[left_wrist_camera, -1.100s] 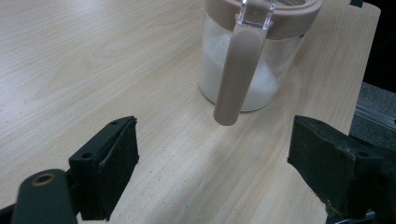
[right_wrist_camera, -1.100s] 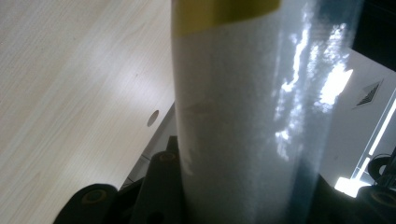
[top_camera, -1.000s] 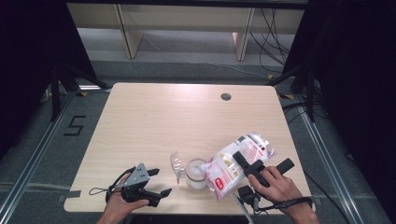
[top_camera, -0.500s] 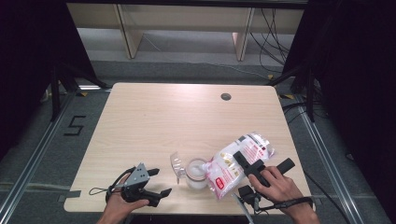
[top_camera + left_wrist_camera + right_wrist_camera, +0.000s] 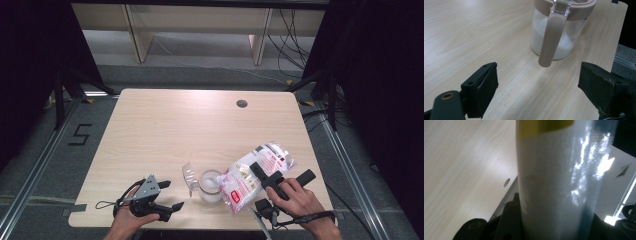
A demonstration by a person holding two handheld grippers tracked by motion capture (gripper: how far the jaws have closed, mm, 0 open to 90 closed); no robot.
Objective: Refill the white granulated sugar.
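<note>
Bag: clear plastic bag of white granules with red-and-white print (image 5: pixel 252 176), lower right of the high view, tilted with its mouth over the jar.
Jar: clear glass jar with tan rim and flip-open lid (image 5: pixel 210 186), lower centre on the pale wooden bench (image 5: pixel 200 130), partly filled.
Right hand-held gripper (image 5: pixel 276 179): clamped on the bag's body.
Left hand-held gripper (image 5: pixel 167 197): jaws apart, holding nothing, left of the jar.
Doing it well: probably keep the mouth centred over the rim, tip gradually, and steady the jar.

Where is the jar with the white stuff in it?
In the high view the jar stands near the table's front edge, between the two hands, right beside the tilted bag on its right.
</note>
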